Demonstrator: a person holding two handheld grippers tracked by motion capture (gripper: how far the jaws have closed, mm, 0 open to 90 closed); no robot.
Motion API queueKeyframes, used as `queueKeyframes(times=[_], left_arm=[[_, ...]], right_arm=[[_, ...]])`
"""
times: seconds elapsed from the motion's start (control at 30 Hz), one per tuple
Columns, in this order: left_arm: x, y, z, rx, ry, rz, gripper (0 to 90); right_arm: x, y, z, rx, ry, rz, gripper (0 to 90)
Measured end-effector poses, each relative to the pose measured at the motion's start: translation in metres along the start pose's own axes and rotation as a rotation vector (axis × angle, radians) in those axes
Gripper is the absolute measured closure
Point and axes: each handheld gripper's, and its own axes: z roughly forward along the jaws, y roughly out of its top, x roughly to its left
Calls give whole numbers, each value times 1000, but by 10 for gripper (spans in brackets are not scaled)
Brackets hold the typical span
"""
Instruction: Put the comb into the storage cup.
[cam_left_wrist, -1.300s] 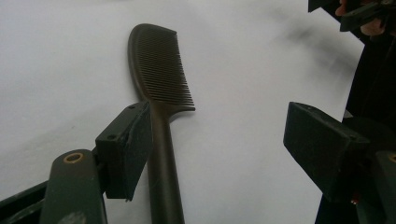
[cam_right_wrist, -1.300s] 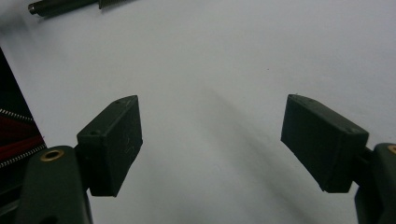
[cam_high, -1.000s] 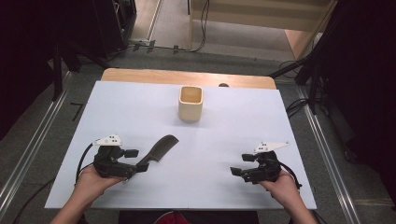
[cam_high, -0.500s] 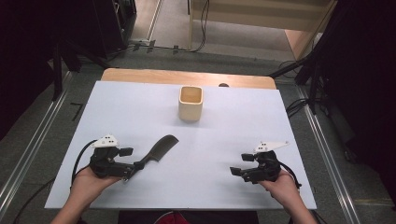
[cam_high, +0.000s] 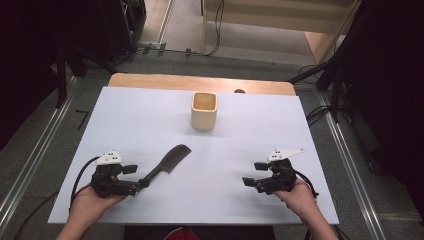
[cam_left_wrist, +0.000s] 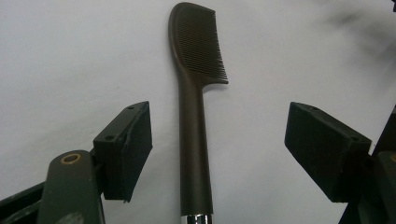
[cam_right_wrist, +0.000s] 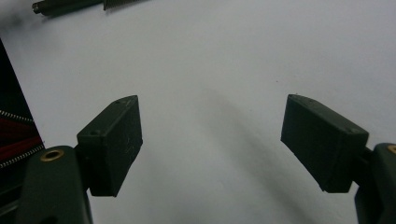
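A dark brown comb (cam_high: 168, 163) lies flat on the white table cover (cam_high: 125, 120), teeth end pointing away toward the right. My left gripper (cam_high: 134, 179) is open at the comb's handle end. In the left gripper view the comb handle (cam_left_wrist: 194, 116) runs between the two pads without touching either one, and my left gripper (cam_left_wrist: 224, 140) is wide open. My right gripper (cam_high: 254, 174) is open over bare cover at the near right, with nothing between its pads (cam_right_wrist: 112, 144). The comb's metal-tipped handle end (cam_right_wrist: 70, 5) shows at the top left of the right gripper view.
A pale square wooden cup (cam_high: 204, 111) stands upright at the far middle of the cover. A strip of wooden tabletop (cam_high: 200, 82) shows behind the cover. Metal rails and cables run on the floor to either side. Red zipped clothing (cam_right_wrist: 14, 135) sits at the near edge.
My left gripper has drawn back a little toward the near left along the comb's handle. The comb, the cup and the right gripper have stayed in place.
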Motion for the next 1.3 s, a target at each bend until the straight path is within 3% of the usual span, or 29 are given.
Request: queueKeyframes(times=[0.2,0.53,0.73,0.97,1.3], left_arm=[[0,-4,4,31,23,-21,241],[3,-5,17,99,43,10,277],[1,-6,21,107,62,14,301],[-1,-7,27,132,56,44,353],[-6,-11,28,118,110,96,441]], right_arm=[[-1,3,3,4,5,-11,188],[-1,3,4,4,2,-10,188],[-1,3,4,6,0,-8,188],[-2,3,4,5,-1,-8,188],[-2,3,5,7,-3,-5,188]])
